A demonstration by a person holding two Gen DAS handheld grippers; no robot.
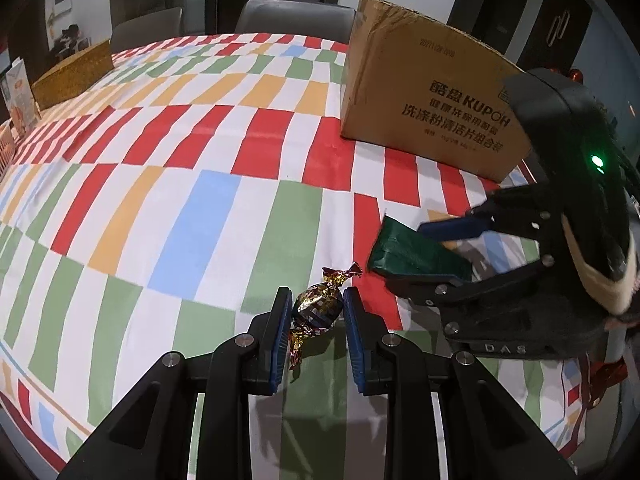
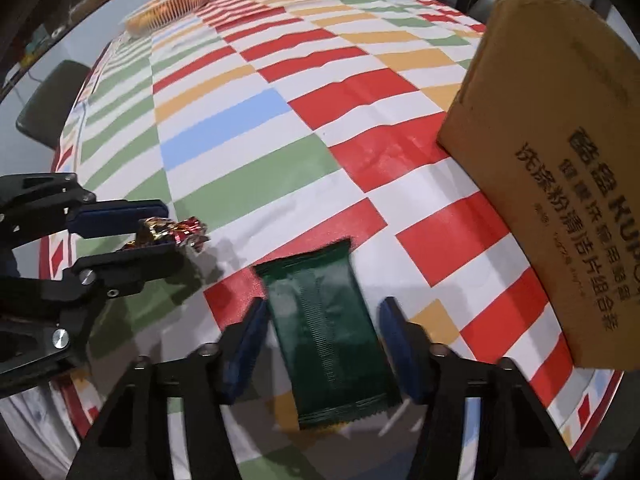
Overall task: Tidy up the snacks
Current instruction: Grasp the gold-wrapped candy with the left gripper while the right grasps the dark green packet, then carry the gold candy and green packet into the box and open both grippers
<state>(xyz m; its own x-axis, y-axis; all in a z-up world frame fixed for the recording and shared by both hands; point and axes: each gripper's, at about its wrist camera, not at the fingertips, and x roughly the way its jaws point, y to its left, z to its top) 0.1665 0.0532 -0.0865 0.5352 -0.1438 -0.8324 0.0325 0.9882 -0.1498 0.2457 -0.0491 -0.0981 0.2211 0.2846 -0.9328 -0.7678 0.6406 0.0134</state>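
**Mia:** Where is the green snack pack (image 2: 328, 332)?

**Ben:** It lies flat on the desk (image 2: 240, 128), a little way in front of the big brown box (image 2: 560, 184). The right claw (image 2: 324, 340) sits right over it, one finger on each side.

**Mia:** Is the right claw holding it?

**Ben:** Not yet, by the look of it. The claw is wide. The left blue pad (image 2: 250, 340) is at the pack's edge, but the other pad has a gap beside it.

**Mia:** Which way does the pack point?

**Ben:** Its long side runs straight away from the claw, the same way the fingers point. So the fingers only need to close across the short side. That looks like an easy squeeze.

**Mia:** And the left claw (image 1: 318, 312)?

**Ben:** It is narrow and pinches a shiny candy (image 1: 318, 306) in the middle. The twisted paper ends stick out front and back. The candy is farther from the brown box (image 1: 424, 92) than the green snack pack (image 1: 416, 258) is.

**Mia:** Which claw is nearer the pack?

**Ben:** The right claw (image 1: 440, 256), for sure. The left one is just beside it but already has the candy.
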